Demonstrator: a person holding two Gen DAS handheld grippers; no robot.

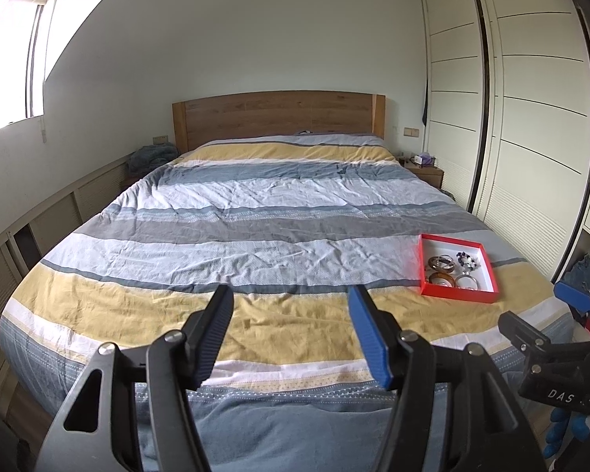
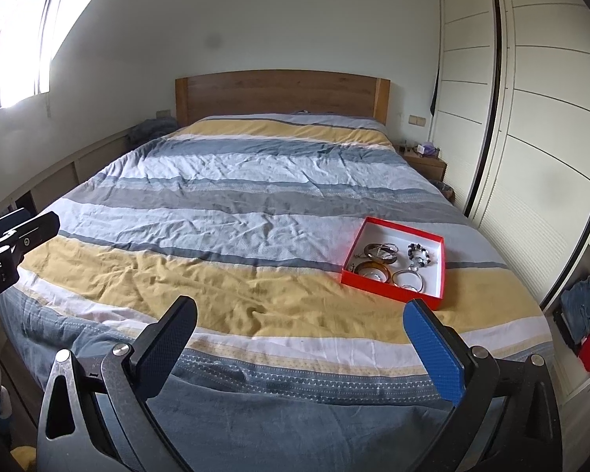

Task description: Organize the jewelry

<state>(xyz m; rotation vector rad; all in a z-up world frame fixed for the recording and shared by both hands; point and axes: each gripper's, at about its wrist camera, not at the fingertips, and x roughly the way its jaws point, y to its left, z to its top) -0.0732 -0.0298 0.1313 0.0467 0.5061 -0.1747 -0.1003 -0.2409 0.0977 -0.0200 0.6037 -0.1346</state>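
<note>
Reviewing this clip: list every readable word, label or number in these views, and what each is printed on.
"DAS": white letters on the black body of the right claw, seen in the left wrist view.
"ot.AI": partly cut off, on the left claw body, right wrist view.
Nothing else carries legible text.

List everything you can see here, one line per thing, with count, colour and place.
Bed: one, cover striped blue, grey, white and yellow, fills the middle of the room.
Headboard: one, brown wood, at the far end of the bed.
Red box: one, red outside and white inside, open, on the bed's near right part.
Bangles: several, amber, brown and silver, in the box's near half.
Beaded bracelet: one, dark and pale beads, in the box's right side.
Wardrobe: one, cream sliding doors, right wall.
Nightstand: one, brown, right of the headboard.
Window: one, bright, left wall.
Left hand-held gripper: one, black and blue fingers, open, empty.
Right hand-held gripper: one, black and blue fingers, wide open, empty.
</note>
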